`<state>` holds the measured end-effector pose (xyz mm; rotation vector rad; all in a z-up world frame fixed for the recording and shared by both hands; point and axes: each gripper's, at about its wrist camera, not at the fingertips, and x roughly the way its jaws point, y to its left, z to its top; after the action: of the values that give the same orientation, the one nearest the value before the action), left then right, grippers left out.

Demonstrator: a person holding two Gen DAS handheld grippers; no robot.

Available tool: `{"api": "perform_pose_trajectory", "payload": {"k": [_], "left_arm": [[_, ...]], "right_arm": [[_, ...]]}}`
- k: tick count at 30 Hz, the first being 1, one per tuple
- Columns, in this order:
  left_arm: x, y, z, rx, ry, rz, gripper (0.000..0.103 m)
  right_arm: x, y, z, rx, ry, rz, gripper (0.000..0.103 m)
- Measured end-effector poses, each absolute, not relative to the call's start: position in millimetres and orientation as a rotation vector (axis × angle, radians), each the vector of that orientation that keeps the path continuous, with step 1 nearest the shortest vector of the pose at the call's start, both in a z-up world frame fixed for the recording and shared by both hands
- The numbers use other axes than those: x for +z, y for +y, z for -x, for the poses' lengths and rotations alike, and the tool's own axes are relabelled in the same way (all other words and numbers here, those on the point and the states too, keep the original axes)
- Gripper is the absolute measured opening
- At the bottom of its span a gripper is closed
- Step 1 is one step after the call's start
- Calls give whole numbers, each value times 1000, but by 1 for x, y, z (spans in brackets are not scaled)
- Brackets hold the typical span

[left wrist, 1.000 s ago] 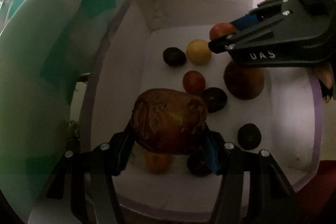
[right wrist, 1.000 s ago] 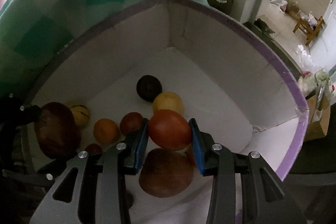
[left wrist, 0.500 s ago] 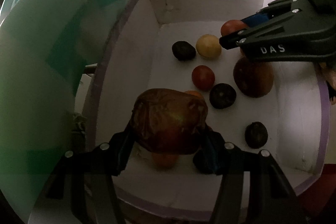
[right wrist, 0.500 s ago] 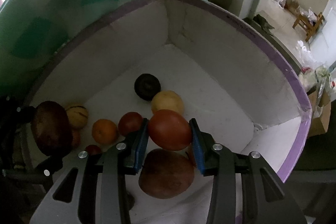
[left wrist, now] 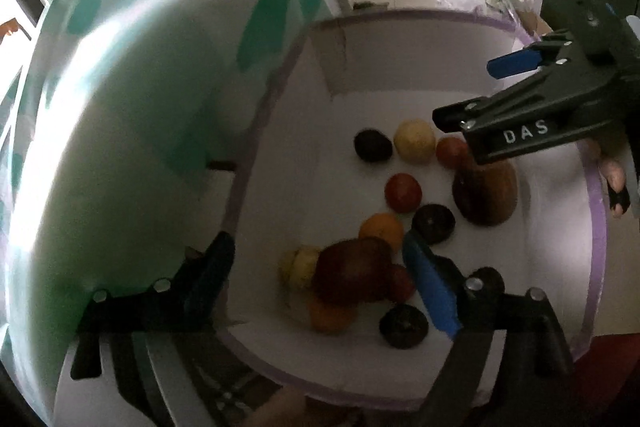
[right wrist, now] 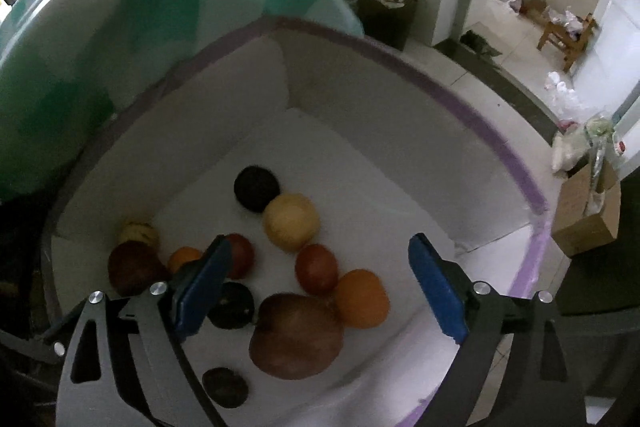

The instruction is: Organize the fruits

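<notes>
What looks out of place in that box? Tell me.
Nothing spilled or damaged: all fruit lies inside the white box. Only the big dark red fruit looks odd, blurred and crowded against a yellow fruit.

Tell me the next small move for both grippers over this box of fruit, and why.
Probably lift both clear of the box. The left gripper and right gripper have just been opening and hold nothing; the big brown fruit and the red fruit lie inside among the others.
</notes>
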<state>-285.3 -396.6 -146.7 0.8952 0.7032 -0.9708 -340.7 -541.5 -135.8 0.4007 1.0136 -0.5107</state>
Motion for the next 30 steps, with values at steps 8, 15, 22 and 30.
{"api": "perform_pose_trajectory", "payload": {"k": [8,15,22,30], "left_arm": [[-121,-391,301,-968,603,-846,101],[-129,-389,296,-993,695,-825,101],[-137,-386,295,-1005,740,-840,101],[-141,-384,294,-1022,780,-845,101]], "right_arm": [[-107,-533,345,-561,928,-284,87],[-115,-527,339,-578,982,-274,87],[-125,-518,332,-552,1025,-256,87],[-134,-513,325,-530,1058,-254,87]]}}
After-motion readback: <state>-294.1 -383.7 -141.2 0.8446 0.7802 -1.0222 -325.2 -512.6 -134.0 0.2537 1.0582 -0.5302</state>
